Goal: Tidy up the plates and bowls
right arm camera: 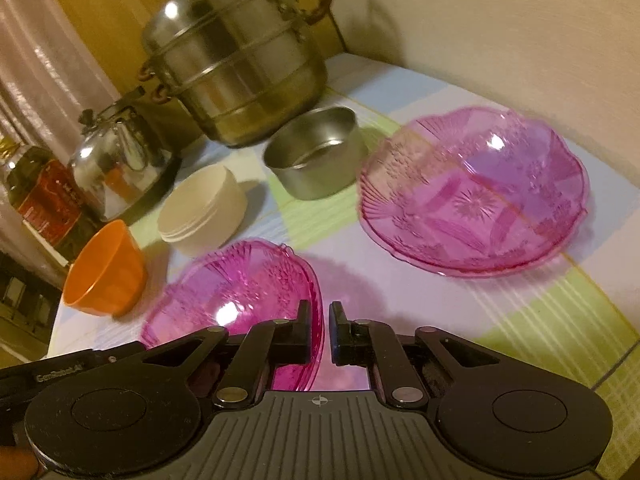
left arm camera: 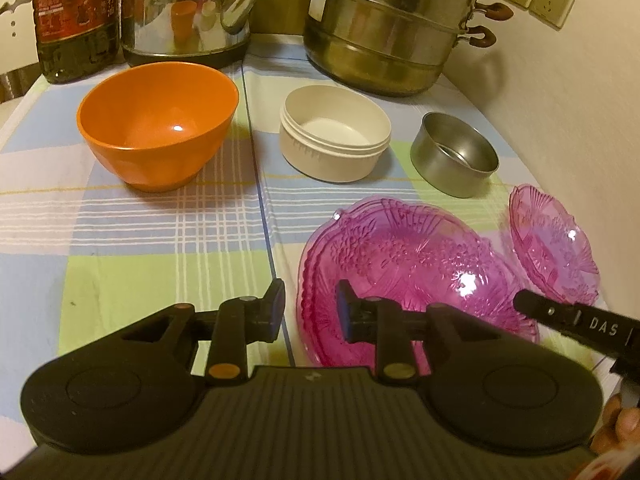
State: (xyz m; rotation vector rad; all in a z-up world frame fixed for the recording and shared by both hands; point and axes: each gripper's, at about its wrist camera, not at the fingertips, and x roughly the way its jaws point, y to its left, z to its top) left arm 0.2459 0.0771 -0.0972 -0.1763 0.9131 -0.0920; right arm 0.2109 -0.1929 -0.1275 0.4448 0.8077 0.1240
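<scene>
Left wrist view first: the left tool (left arm camera: pixel 310 308) sits part-open, and the scalloped left rim of the near pink dish (left arm camera: pixel 408 264) stands in the gap with neither pad pressing on it. That dish is clear magenta plastic, embossed with flowers and fans, and it rests on the checked cloth of the surface (left arm camera: pixel 160 248) toward the front right. A second pink dish (left arm camera: pixel 556 248) of the same pattern lies just beyond it, by the right edge along the wall. Across the middle runs a row: a glossy orange bowl (left arm camera: pixel 158 128), a squat cream tub (left arm camera: pixel 334 136) with a ridged rim, and a small straight-sided steel tin (left arm camera: pixel 454 156). Along the back edge are a tiered steel steamer pot (left arm camera: pixel 384 40), a mirror-bright kettle (left arm camera: pixel 188 12) and a dark oil bottle (left arm camera: pixel 76 20).

Now the right wrist view: the right tool (right arm camera: pixel 321 332) is drawn to a narrow slit, pinched on the right rim of the near pink dish (right arm camera: pixel 232 292). The second pink dish (right arm camera: pixel 472 196) lies flat, well apart, near the wall.
</scene>
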